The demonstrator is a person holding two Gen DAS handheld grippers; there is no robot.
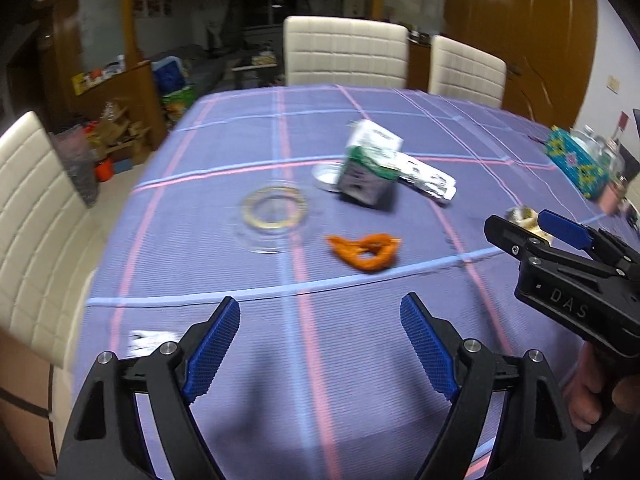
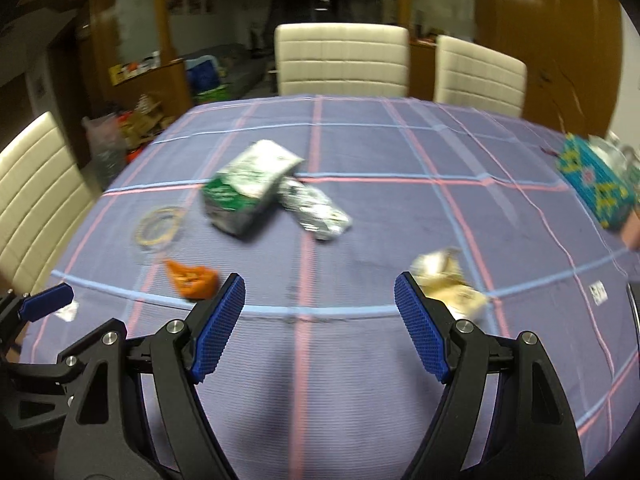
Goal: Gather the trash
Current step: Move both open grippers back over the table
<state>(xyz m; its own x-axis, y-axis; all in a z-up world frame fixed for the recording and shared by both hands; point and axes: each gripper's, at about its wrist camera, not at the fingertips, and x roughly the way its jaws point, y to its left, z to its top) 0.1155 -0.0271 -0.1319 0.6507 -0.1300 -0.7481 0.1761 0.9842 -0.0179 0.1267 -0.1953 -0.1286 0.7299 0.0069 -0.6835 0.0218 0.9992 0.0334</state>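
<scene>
left gripper (image 1: pixel 320 344): black angular arms, blue ribbed pads, silver round screws, bottom of frame | right gripper (image 2: pixel 320 322): same build; its black body at right edge of left view bears raised letters "DAS"

The left tool (image 1: pixel 320 344) hangs with its blue pads spread wide over the checked purple table (image 1: pixel 240 360), nothing between them. Beyond it lie an orange peel (image 1: pixel 365 251), a clear glass dish (image 1: pixel 274 216), and a green-and-white carton (image 1: pixel 370 164) against a crumpled silver wrapper (image 1: pixel 428 178). At the right edge a hand (image 1: pixel 588 392) holds the right tool (image 1: pixel 532 226), its pads apart.
</scene>
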